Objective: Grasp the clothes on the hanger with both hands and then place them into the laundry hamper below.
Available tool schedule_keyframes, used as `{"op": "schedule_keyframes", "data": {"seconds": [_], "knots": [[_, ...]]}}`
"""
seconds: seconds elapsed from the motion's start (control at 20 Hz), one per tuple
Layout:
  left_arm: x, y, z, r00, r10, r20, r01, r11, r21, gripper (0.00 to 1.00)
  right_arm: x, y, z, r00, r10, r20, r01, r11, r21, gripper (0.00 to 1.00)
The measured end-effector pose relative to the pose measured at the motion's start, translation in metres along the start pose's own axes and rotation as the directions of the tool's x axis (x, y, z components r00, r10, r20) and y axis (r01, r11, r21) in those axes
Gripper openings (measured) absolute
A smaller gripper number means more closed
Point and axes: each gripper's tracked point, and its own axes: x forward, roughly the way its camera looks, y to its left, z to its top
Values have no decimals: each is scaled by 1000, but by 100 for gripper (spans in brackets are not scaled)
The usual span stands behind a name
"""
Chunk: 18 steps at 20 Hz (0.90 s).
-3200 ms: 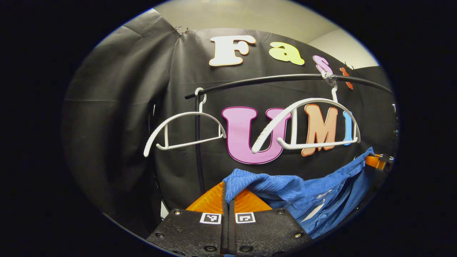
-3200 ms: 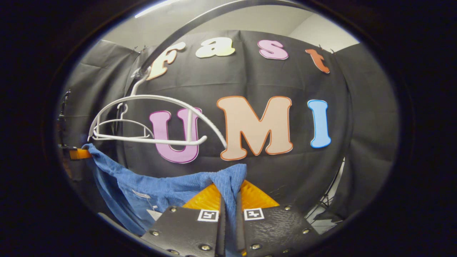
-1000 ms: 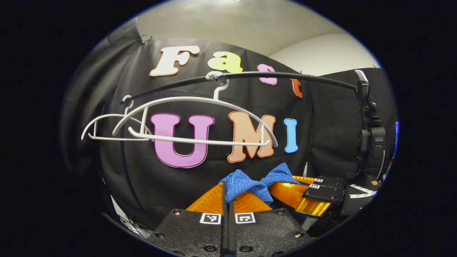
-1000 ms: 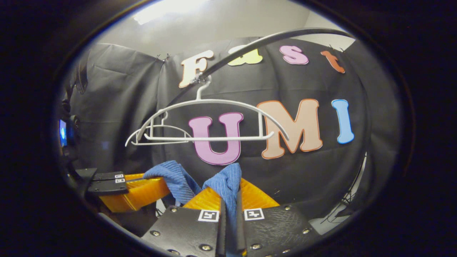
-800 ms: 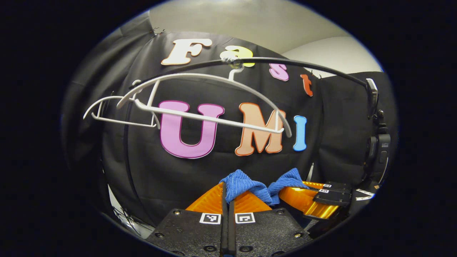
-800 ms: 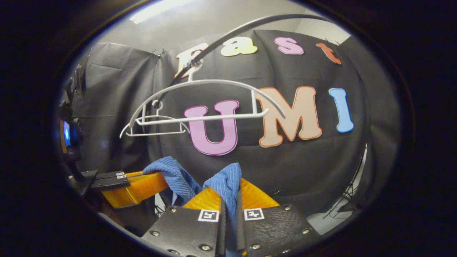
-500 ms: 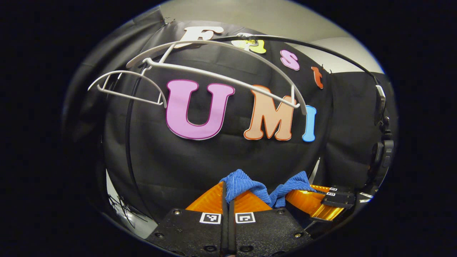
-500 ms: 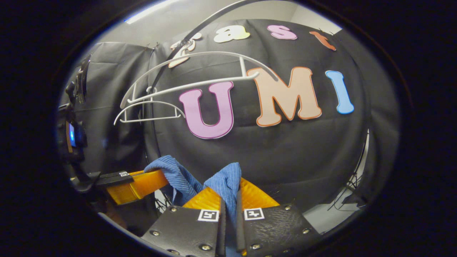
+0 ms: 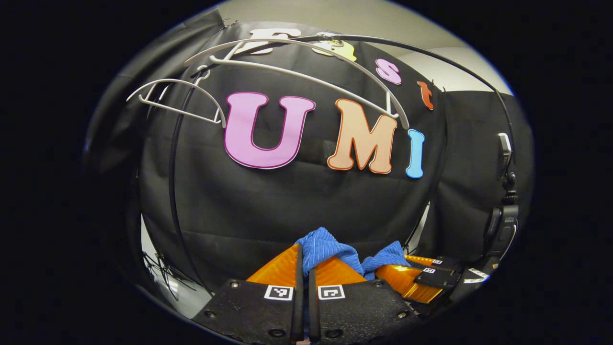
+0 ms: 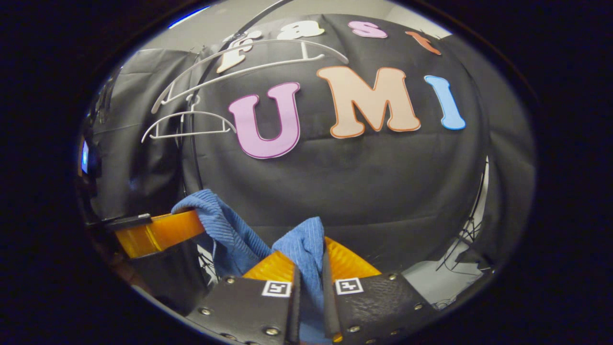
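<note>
A blue ribbed garment is bunched between my two grippers, which stand close side by side. In the left gripper view my left gripper is shut on one bunch of the cloth. My right gripper sits just to its right, with cloth at its tips. The right gripper view has my right gripper shut on a fold of the garment. There, my left gripper comes in from the left with cloth draped over its tip. The rest of the garment hangs below, hidden.
Two bare white hangers hang from a black rail above me, also the hangers. The rail's upright pole stands left. Pale floor with cables and stand legs shows low at the sides.
Both grippers have sunk with the garment, so the hangers and rail now sit higher in both views. Since 3.2 s ago the grippers came together, bunching the cloth.
</note>
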Motion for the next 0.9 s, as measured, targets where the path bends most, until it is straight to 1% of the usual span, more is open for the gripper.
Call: {"op": "schedule_keyframes", "data": {"seconds": [0.05,0.1,0.15,0.3,0.35,0.4,0.45,0.55,0.6,0.65,0.7,0.75,0.8,0.85,0.9], "knots": [[-3,3,-5,1000,6,-8,-7,1000,-7,5,-2,-3,-1,1000,-4,-4,4,1000,-2,18],[-3,4,-9,1000,8,-11,-9,999,-30,3,-3,-7,-4,1000,-11,-3,11,1000,-2,28],[-4,-1,-15,1000,-6,-17,5,999,-46,8,-4,-10,-10,1000,-15,-11,15,1000,-2,29],[1,4,-46,997,3,-74,-6,999,-41,8,-4,-14,-41,998,-30,-49,30,1000,-8,29],[3,5,-63,995,9,-102,-13,999,-34,8,-3,-15,-55,997,-31,-70,31,999,-11,40],[4,6,-79,991,19,-134,-22,999,-26,8,-3,-17,-71,995,-38,-97,37,999,-17,22],[5,8,-96,984,27,-174,-30,999,-14,8,-4,-22,-85,991,-63,-119,60,998,-32,32],[3,9,-126,965,27,-261,-28,1000,0,8,-5,-31,-112,979,-100,-176,87,993,-83,36],[0,11,-134,959,37,-282,-35,999,11,5,-5,-34,-120,973,-131,-189,111,988,-110,42],[-6,16,-134,958,52,-283,-45,998,33,19,-5,-34,-127,970,-136,-201,111,985,-129,58],[-12,21,-134,957,61,-284,-49,998,49,38,-12,-33,-134,967,-143,-210,115,983,-141,74],[-17,22,-139,956,61,-287,-46,997,59,41,-13,-32,-141,965,-140,-222,111,984,-141,89],[-21,23,-141,957,63,-283,-44,996,72,40,-15,-32,-153,960,-142,-241,110,984,-140,89],[-24,25,-146,956,68,-285,-44,995,91,58,-19,-34,-165,952,-150,-267,115,983,-141,89],[-29,27,-152,954,71,-290,-44,994,100,58,-24,-31,-172,950,-131,-284,101,988,-117,89]]}}
